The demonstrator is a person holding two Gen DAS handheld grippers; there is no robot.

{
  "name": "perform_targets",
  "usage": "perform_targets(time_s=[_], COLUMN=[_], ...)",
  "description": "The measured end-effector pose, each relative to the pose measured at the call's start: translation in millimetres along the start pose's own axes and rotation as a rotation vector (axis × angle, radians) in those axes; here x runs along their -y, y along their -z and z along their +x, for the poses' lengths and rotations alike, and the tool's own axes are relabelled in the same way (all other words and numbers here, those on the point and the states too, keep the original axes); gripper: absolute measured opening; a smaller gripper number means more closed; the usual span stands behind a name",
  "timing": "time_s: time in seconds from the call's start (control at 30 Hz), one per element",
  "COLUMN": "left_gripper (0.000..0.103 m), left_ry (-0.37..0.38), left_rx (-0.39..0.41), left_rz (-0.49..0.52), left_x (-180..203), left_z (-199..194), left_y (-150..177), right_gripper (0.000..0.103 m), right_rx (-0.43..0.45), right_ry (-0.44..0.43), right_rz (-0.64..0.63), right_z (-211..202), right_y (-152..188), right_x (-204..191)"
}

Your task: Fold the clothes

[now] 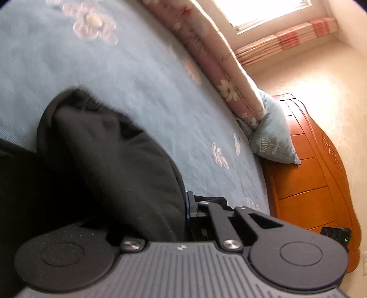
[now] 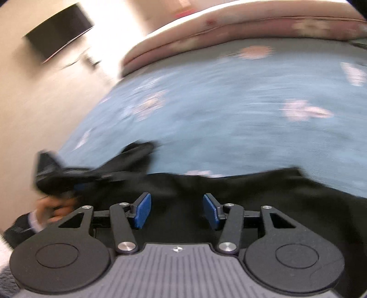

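We saw the black garment bunched in the lower left of the left wrist view, lifted into a fold over the light blue flowered bedspread. The left gripper was pinched onto that cloth: its fingers were pressed together, with only a sliver of blue pad showing against the fabric's edge at the lower centre of the frame. A pink flowered quilt lay along the far edge of the bed, a pale blue pillow stood against the wooden headboard at the right, and a bright window filled the upper right.

In the right wrist view, which was blurred, the right gripper had its blue pads spread apart with nothing pressed between them, above the garment spread across the lower part of the frame. At the left edge a hand gripped the other gripper, which held a raised corner of the black cloth. A dark screen hung on the wall at upper left.
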State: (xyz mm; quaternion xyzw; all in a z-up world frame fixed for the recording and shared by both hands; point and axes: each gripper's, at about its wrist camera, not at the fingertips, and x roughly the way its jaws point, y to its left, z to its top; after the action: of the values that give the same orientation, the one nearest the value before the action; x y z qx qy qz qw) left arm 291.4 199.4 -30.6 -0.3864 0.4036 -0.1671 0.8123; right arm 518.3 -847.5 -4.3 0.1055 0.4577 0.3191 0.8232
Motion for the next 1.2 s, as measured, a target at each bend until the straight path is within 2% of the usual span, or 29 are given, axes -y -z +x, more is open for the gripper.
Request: perform_targets(time_s=[0.07,0.13,0.27,0.37,0.47,0.6,0.7,0.8,0.83,0.9,1.0,1.07,1.1,1.13,1.2], left_gripper=[0.006,0.006,0.006,0.007,0.007,0.007,0.011,0.012,0.011,0.012,0.022,0.021,0.016,0.013,0.008], left_ry=[-0.029,-0.089,-0.219,-0.3,-0.333,-0.35,-0.387,-0.475,-0.472,-0.424,-0.358,-0.325,-0.312,-0.312,-0.352], left_rx=[0.007,0.005,-0.043,-0.037,-0.02,0.069,0.115,0.045,0.033,0.032,0.043,0.068,0.094,0.122,0.159], left_rz=[0.044,0.078,0.082,0.094,0.137,0.3,0.424,0.366,0.319,0.227,0.142,0.07,0.034,0.03,0.133], left_x=[4.9,5.5,-4.6,-17.9,-14.2,15.4,28.1,-1.6,-12.3,-26.5,-35.6,-46.0,-49.9,-50.0,-34.6], left_z=[-10.3,-15.3,-5.0,-0.3,1.3,-10.1,-12.9,3.9,7.0,6.1,1.9,0.6,-1.7,-3.6,-4.9], left_y=[3.3,9.4,26.2,37.2,37.9,36.9,41.6,44.5,44.1,42.4,36.5,34.7,34.6,34.9,36.6], right_gripper=[0.056,0.057,0.058,0.058,0.06,0.062,0.064,0.065,0.065,0.065,0.065,0.066,0.066,0.066,0.066], right_rx=[0.013,0.01,-0.015,-0.045,-0.076,-0.088,-0.093,-0.105,-0.111,-0.121,-0.132,-0.134,-0.134,-0.133,-0.135], right_ry=[0.039,0.067,0.095,0.119,0.116,0.115,0.101,0.101,0.102,0.104,0.107,0.102,0.1,0.098,0.095], right_rz=[0.03,0.029,0.02,-0.002,-0.02,-0.04,-0.044,-0.029,-0.025,-0.017,-0.011,-0.006,-0.002,0.003,0.006], right_z=[-6.8,-8.1,0.1,13.8,22.0,24.2,23.0,29.0,30.7,34.1,37.1,38.7,40.0,41.4,43.8], right_y=[2.8,7.0,12.9,19.5,27.5,30.7,32.0,35.8,37.4,40.5,43.2,43.8,43.4,43.0,42.0], right_x=[9.3,12.8,14.8,13.6,15.9,14.0,12.0,15.7,16.9,19.4,20.9,21.8,22.1,22.3,22.1])
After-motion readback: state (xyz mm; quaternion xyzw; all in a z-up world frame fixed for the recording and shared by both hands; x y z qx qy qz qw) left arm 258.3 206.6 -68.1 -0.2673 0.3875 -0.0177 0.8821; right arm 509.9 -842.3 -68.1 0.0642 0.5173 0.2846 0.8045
